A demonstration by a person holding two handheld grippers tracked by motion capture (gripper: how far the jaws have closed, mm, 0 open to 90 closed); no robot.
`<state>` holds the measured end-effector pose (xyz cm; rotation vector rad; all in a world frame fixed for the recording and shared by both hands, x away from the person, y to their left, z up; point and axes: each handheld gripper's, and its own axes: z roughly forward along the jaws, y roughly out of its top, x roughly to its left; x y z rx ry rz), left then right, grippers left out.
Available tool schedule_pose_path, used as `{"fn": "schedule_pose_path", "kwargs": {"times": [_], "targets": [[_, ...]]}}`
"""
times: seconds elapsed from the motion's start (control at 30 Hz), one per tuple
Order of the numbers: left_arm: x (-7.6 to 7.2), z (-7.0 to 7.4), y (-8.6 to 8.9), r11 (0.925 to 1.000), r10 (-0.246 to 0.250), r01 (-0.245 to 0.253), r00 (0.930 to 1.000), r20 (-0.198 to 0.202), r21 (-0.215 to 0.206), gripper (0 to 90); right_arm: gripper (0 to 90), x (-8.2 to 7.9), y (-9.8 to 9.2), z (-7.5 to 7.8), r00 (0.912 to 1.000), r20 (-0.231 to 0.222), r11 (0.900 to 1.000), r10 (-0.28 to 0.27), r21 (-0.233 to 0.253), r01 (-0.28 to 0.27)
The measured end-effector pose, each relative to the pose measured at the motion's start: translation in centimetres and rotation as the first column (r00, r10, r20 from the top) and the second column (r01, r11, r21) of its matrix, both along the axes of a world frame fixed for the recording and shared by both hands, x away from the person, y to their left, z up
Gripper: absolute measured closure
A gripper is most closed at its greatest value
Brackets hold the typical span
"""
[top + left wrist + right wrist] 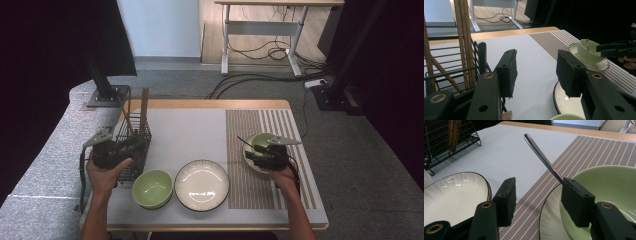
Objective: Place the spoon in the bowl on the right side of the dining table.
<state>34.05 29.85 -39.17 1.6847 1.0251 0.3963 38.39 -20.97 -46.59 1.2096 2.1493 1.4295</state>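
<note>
Black right tongs [537, 200] gaping beside spoon [542, 157] in green bowl [609, 185]; left tongs [536, 72] gaping, empty.

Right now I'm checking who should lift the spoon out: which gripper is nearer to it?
Right. The right gripper is open at the green bowl, beside the spoon handle. The left gripper is across the table by the wire rack.

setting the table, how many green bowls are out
2: one green bowl sits on the table's near edge, left of the empty white plate; another rests on a plate at right, by the right gripper.
</note>
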Motion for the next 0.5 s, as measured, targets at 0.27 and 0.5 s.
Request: {"fn": "schedule_pose_path", "kwargs": {"times": [0.27, 0.5], "targets": [[0.7, 0.6, 0.5, 0.9999, 0.003, -0.003, 1.0000, 0.007, -0.011, 51.3, 45.9, 0.0, -0.1, 0.0, 1.0000, 0.001, 1.000, -0.001, -0.001, 0.001], [1.3, 1.0, 1.1, 0.9997, 0.018, -0.018, 0.9998, 0.006, -0.019, 51.5, 45.9, 0.0, 0.1, -0.2, 1.0000, -0.001, 1.000, -0.002, -0.010, 0.002]]}}
